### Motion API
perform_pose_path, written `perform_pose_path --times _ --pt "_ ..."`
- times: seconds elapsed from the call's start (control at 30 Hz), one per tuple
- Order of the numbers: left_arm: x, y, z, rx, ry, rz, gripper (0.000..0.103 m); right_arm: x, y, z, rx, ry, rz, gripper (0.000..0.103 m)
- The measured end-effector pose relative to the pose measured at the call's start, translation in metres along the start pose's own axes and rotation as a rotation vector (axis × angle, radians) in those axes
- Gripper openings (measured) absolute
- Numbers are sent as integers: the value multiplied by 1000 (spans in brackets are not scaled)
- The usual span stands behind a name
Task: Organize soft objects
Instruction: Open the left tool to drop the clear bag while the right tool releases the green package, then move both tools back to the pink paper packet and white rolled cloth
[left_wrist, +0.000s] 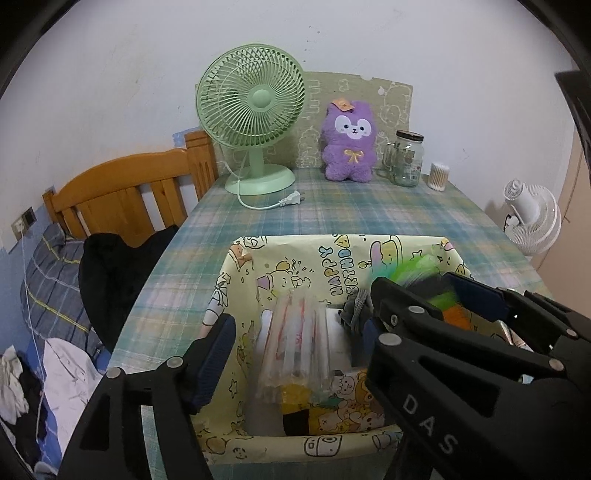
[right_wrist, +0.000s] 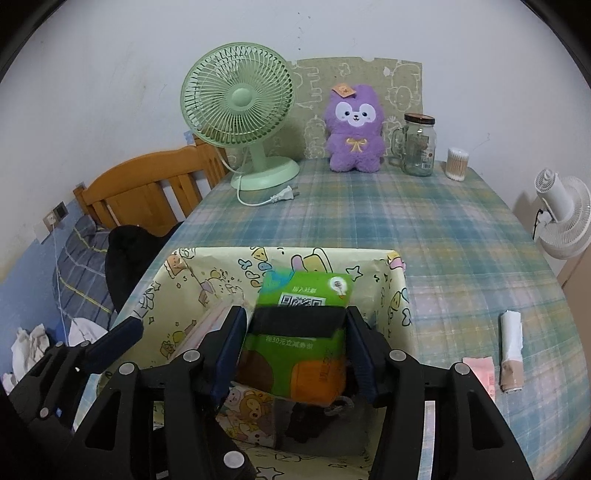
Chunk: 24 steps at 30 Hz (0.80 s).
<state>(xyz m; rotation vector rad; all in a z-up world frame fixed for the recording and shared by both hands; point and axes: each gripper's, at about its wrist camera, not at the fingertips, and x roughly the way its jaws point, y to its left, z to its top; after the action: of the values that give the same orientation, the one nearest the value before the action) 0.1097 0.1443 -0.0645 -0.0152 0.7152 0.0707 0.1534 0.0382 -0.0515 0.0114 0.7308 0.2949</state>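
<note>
Over the box (right_wrist: 397, 295), near desk edge: right gripper (right_wrist: 295, 350) clamped on the green tissue pack (right_wrist: 306, 314).
Pack held upright, apparently for lowering in beside the straws (left_wrist: 295, 339). Left gripper (left_wrist: 295, 350) spread apart, holding nothing. Purple plush (right_wrist: 354, 129) sits at the desk's far edge, between fan (right_wrist: 240, 107) and jar (right_wrist: 419, 146).

Likely a home bedroom: wooden bed (left_wrist: 125, 192) beside plaid-clothed table (left_wrist: 351, 214).
</note>
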Motion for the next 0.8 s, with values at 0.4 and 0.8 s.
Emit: perform_pose_path --times 0.4,0.8 --pt "-8 -6 2 7 1 -3 78 -12 -9 0 -11 -14 -43 74" --pt "-32 -22 4 8 -53 -7 92 -47 -25 2 -1 -80 -59 85"
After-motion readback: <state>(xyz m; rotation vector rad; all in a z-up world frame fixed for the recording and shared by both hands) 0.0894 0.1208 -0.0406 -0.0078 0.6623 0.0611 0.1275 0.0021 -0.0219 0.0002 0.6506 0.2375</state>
